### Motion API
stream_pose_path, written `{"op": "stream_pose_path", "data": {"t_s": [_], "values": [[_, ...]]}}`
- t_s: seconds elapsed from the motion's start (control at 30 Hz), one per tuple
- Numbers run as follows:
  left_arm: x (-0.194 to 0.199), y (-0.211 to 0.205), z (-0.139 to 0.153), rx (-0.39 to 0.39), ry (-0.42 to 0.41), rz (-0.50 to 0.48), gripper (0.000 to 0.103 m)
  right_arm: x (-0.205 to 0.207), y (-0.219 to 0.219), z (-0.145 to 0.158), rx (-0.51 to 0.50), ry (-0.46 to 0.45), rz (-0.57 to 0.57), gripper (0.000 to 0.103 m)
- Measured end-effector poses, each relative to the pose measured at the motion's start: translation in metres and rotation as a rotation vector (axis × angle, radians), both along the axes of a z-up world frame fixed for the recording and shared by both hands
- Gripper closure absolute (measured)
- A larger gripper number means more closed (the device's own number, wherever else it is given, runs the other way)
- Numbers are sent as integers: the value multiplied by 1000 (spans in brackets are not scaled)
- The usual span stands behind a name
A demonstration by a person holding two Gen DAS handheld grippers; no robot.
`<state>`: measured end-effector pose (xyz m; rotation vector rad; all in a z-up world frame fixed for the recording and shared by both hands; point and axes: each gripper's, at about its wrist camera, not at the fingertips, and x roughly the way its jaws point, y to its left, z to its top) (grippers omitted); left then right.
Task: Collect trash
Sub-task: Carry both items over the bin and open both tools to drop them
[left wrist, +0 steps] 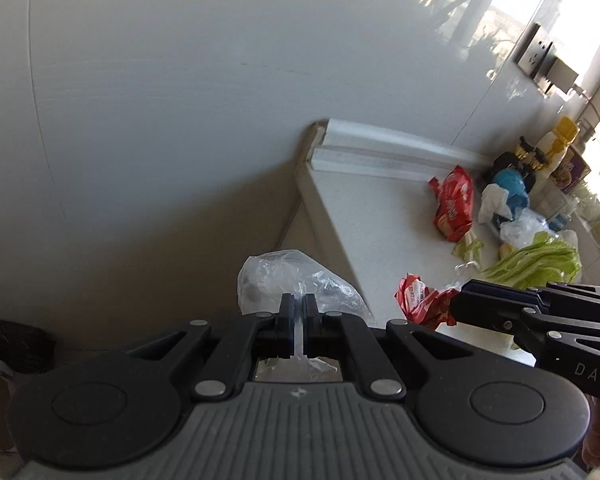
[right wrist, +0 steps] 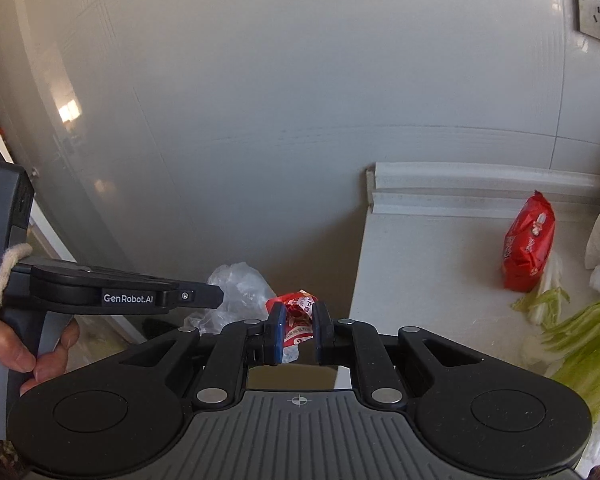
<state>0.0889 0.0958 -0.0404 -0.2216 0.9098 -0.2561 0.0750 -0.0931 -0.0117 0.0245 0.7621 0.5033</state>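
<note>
Left gripper [left wrist: 299, 312] clamped tight on a crumpled clear plastic bag [left wrist: 296, 280]; right gripper [right wrist: 299, 330] narrowly pinched on a crumpled red printed wrapper [right wrist: 298, 320], both hanging just off the left edge of the white countertop [left wrist: 380, 224]. Best carried level and together towards wherever the bin sat, not visible here, with both grips kept firm because thin film slips easily. Left on the countertop near its back edge: a full red snack packet [right wrist: 528, 248], green cabbage leaves [left wrist: 536, 260].
</note>
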Motion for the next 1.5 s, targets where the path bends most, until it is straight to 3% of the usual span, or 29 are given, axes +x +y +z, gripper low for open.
{"op": "stream_pose_path", "data": {"t_s": [0.3,0.77,1.03,1.37,1.43,1.5], "values": [[-9,34,-78,54,158,54,100,-12,51,-51,-57,112,24,91],[-6,54,-174,139,309,77,100,-10,101,-143,-188,280,5,90],[-7,57,-192,164,324,59,99,6,104,-180,-199,346,-14,90],[-8,52,-195,175,323,58,98,15,115,-184,-210,368,-27,88],[-8,50,-194,177,322,54,94,14,116,-181,-210,370,-29,86],[-8,50,-195,185,313,59,77,12,116,-180,-198,365,-38,84]]}}
